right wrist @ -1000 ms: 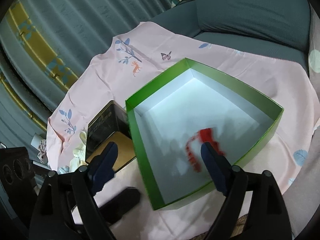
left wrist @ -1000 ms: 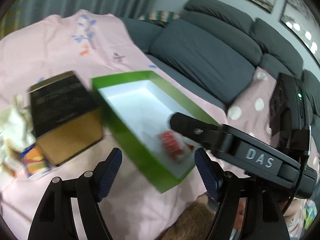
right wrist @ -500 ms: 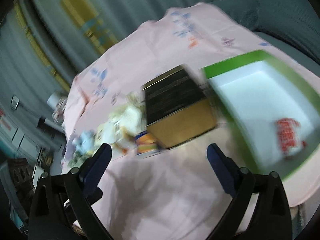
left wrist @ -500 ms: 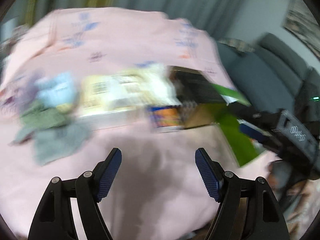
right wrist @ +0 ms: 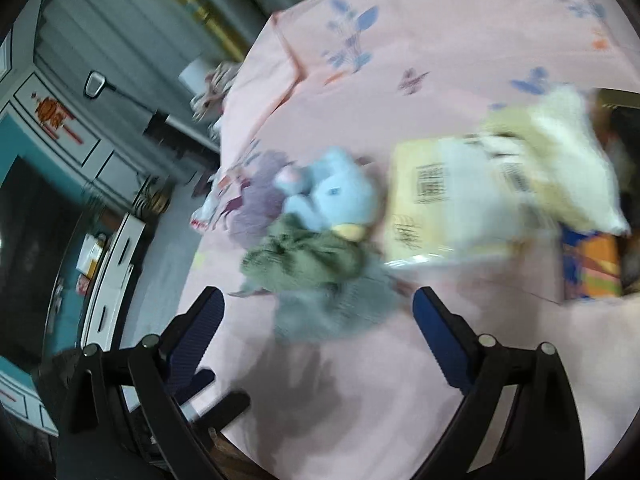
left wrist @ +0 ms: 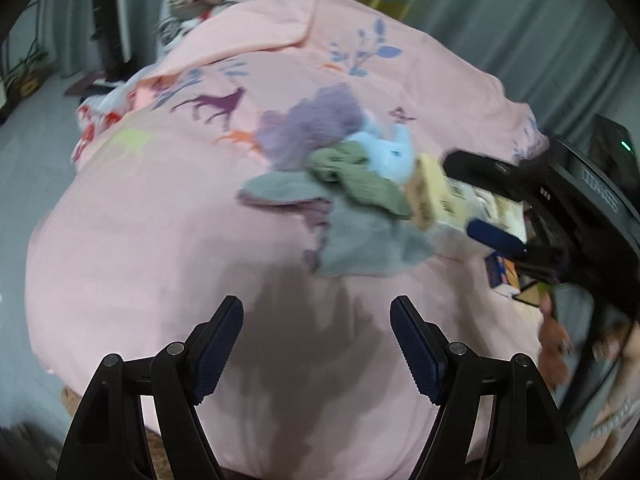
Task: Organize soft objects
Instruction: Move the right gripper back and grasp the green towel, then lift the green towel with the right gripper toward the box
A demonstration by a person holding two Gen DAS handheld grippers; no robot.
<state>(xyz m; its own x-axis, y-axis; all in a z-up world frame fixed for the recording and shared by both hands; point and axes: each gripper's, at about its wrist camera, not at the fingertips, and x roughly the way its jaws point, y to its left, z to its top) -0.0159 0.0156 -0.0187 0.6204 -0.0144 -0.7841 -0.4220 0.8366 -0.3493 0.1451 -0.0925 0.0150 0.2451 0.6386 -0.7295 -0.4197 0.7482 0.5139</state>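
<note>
The heap of soft cloths [right wrist: 320, 264] lies mid-frame just beyond the right gripper [right wrist: 316, 320], whose jaws, just closing a little, stand wide and empty like the left gripper [left wrist: 316, 344], so a blurred grab may snag the pink sheet [left wrist: 160, 220], grey curtains behind.

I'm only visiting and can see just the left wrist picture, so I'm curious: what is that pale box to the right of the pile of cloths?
Observer: A yellowish packet with barcodes printed on it, lying on the pink sheet.
Visitor: Is anything on top of it?
Observer: Yes, a cream fluffy cloth is draped over one end.
Visitor: And the blue toy?
Observer: The blue plush has a yellow patch next to the green cloth.
</note>
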